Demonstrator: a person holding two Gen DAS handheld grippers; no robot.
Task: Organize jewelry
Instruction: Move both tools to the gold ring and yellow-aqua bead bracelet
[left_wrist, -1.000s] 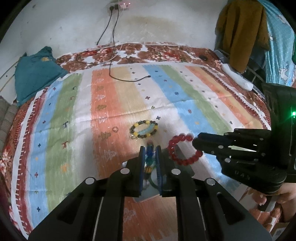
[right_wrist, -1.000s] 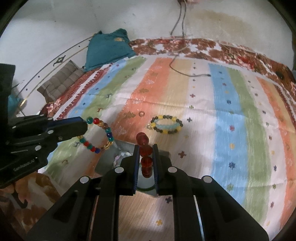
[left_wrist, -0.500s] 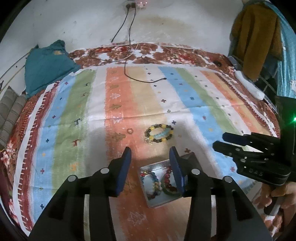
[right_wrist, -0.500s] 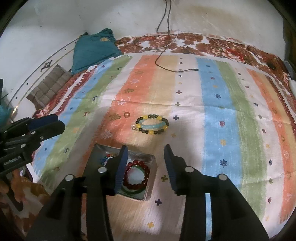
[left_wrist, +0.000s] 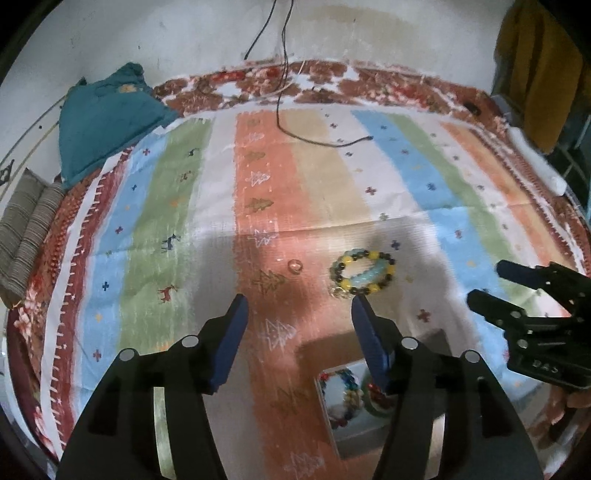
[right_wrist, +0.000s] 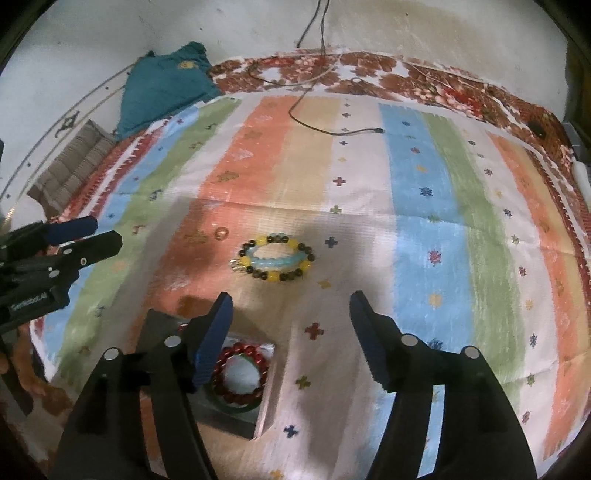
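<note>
I see my left gripper with its jaws opening, nothing between the ribbed blue pads. My right gripper is opening too, empty. At lower centre of the right view sits a shallow square box holding a glossy red bead bracelet. Above it, on the woven striped blanket, lies a round yellow-and-dark bead bracelet.

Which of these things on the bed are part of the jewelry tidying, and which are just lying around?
Part of the job:
- metal box
- red bead bracelet in it
- multicolored bracelet in it
- yellow and dark bead bracelet on the blanket
- small ring on the blanket

Just lying about:
- teal cloth
- black cable
- striped blanket
</note>
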